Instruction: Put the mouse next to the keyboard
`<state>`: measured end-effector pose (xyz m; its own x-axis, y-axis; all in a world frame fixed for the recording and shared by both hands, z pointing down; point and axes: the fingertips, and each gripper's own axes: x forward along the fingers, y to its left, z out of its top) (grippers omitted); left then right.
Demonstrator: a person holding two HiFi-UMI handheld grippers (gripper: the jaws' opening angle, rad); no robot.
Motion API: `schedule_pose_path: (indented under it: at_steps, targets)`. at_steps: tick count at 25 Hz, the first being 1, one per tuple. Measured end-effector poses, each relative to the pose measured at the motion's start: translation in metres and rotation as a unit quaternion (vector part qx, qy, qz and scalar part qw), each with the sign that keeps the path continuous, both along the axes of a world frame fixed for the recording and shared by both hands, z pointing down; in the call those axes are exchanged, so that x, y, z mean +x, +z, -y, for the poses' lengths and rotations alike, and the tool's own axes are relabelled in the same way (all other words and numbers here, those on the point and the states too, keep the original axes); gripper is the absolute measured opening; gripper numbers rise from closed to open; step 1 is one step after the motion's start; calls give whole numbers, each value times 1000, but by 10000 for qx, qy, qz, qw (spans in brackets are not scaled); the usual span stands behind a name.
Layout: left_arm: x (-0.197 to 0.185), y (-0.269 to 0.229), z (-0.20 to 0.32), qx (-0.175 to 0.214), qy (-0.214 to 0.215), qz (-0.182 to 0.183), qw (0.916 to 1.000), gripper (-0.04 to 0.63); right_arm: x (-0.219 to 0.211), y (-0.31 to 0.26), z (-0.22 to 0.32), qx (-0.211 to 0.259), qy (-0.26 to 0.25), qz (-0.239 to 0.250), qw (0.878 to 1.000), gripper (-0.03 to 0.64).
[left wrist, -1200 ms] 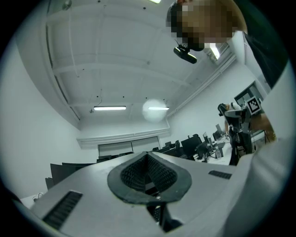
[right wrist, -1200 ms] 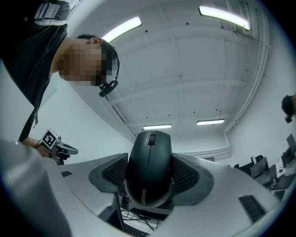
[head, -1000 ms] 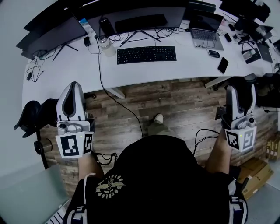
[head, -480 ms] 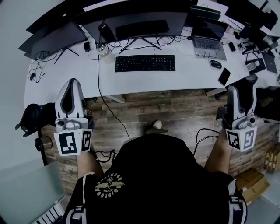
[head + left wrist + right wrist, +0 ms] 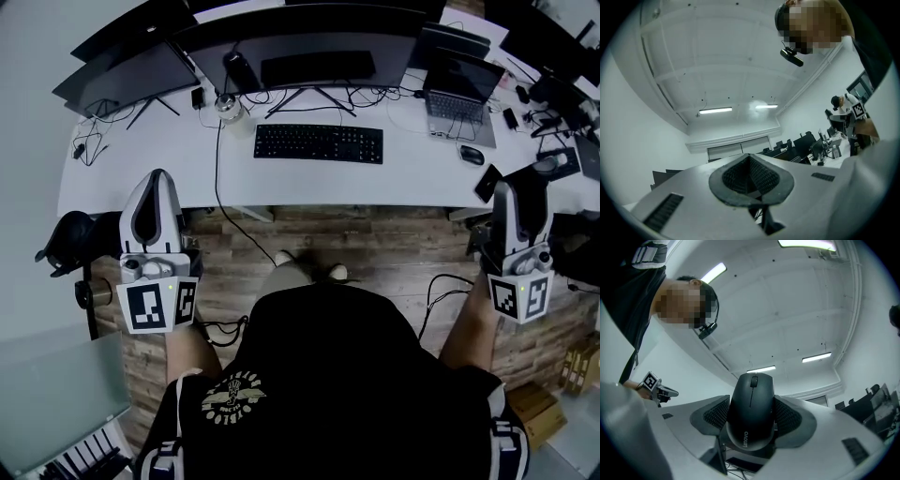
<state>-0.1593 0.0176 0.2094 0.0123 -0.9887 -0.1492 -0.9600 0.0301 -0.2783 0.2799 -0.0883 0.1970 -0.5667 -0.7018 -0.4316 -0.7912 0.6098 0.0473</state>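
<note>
Black mouse (image 5: 751,411) pinched in the right gripper (image 5: 507,192), not yet at the desk.

The right gripper's jaws clamp the mouse by its sides, buttons towards the camera, held up at the person's side and well apart from the keyboard (image 5: 319,143). The left gripper (image 5: 750,173) has its jaws pressed together on nothing. The pick-up looks done; what seems left is the carry forward and setting the mouse down beside the keyboard. The white desk (image 5: 187,159) shows bare space at either end of the keyboard, with monitors (image 5: 309,42) behind, a laptop (image 5: 457,94) to the right and trailing cables. A wood-plank floor (image 5: 375,244) lies below, and the office ceiling is white with strip lights (image 5: 815,357).
</note>
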Motion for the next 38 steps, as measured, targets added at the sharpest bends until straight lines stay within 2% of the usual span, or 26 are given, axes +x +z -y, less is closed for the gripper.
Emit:
schedule_pose_path:
  at_steps: [4,10,17,38]
  targets:
    - [-4,-1,2,-27,-49,18,10000,2,-5,3,4,-59,-49,-11,10000,295]
    - [-2,1,22,-23,96,75,9999,2,-5,2,13,-31,74,48,10000,295]
    - [-13,-2,56,-20,249,22,9997,2,-32,8,34,-173,50,-79,9998,296]
    - [-124,17,179,-15,863,-166,9961,2,-140,-14,104,-41,682,-468,9966,295]
